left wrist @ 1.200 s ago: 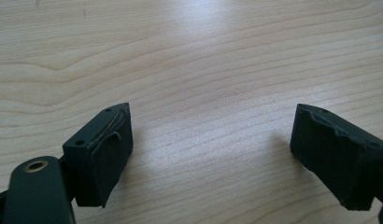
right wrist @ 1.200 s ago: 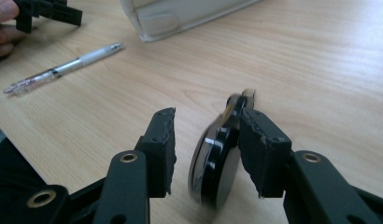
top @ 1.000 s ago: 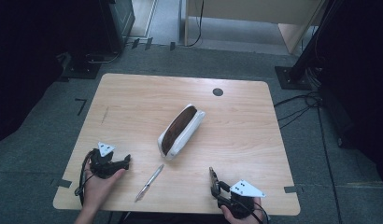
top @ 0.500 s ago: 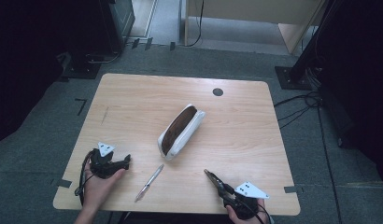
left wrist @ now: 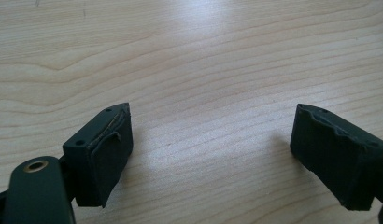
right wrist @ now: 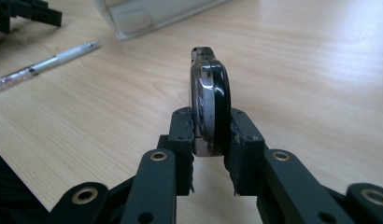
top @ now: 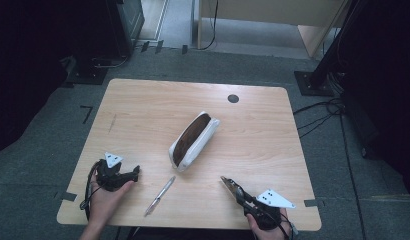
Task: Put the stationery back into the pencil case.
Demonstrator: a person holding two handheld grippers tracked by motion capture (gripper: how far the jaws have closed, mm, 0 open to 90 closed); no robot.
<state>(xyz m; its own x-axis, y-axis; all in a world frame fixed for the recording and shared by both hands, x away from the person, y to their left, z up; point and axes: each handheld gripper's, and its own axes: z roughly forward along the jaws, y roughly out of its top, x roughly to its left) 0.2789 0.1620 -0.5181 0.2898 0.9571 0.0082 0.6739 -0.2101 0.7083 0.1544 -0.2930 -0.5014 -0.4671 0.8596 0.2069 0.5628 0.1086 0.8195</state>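
Clamping a small dark glossy object (right wrist: pixel 210 107), the right gripper (top: pixel 233 186) sits at the lower right of the high view, tips pointing toward the upper left. In the right gripper view the object stands on edge between the two pads, black rim with a silvery band, top poking above the jaws; what exactly it is I cannot tell. Jaws have just been closing, and the pads now press it from both sides.

Left gripper (top: pixel 130 173) rests at the lower left of the high view, a hand (top: pixel 105 200) behind it. Jaws spread wide in the left gripper view, bare wood between them, gripping nothing.

White pencil case (top: pixel 193 140) lies diagonally at frame centre, unzipped, dark inside. Pen (top: pixel 160 195) lies on the wooden table (top: pixel 143 105) below the case, between the two grippers, apart from both.
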